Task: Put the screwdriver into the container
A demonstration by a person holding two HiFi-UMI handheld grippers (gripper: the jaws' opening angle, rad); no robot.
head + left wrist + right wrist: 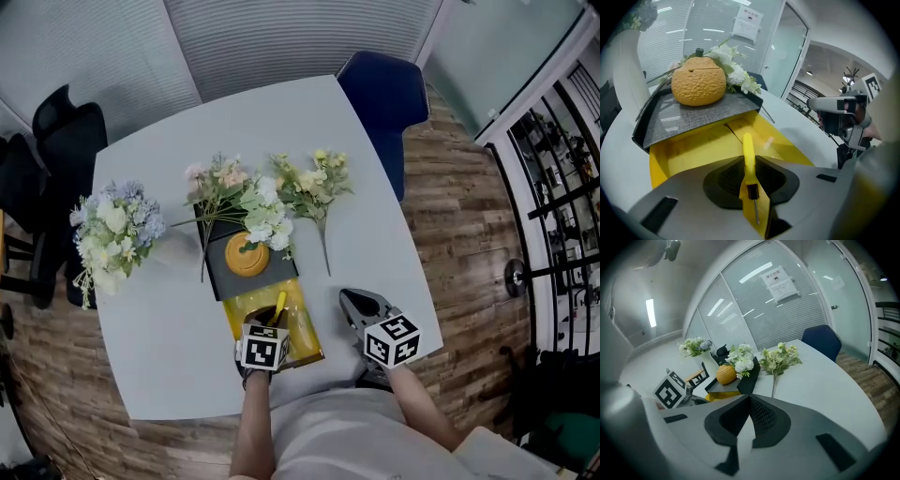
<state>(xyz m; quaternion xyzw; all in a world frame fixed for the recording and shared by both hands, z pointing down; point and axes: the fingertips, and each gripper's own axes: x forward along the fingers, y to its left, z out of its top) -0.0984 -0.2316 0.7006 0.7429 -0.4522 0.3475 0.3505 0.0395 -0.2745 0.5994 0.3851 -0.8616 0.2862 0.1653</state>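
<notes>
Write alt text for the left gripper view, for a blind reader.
The left gripper is shut on a yellow screwdriver, its handle pointing out over an open yellow container. Beyond it, an orange ball-like thing sits on a dark grey tray with white flowers, all on a white table.

No readable text, paper notice (pixel 778 283) on the glass wall (pixel 801 319), print too small to read
</notes>
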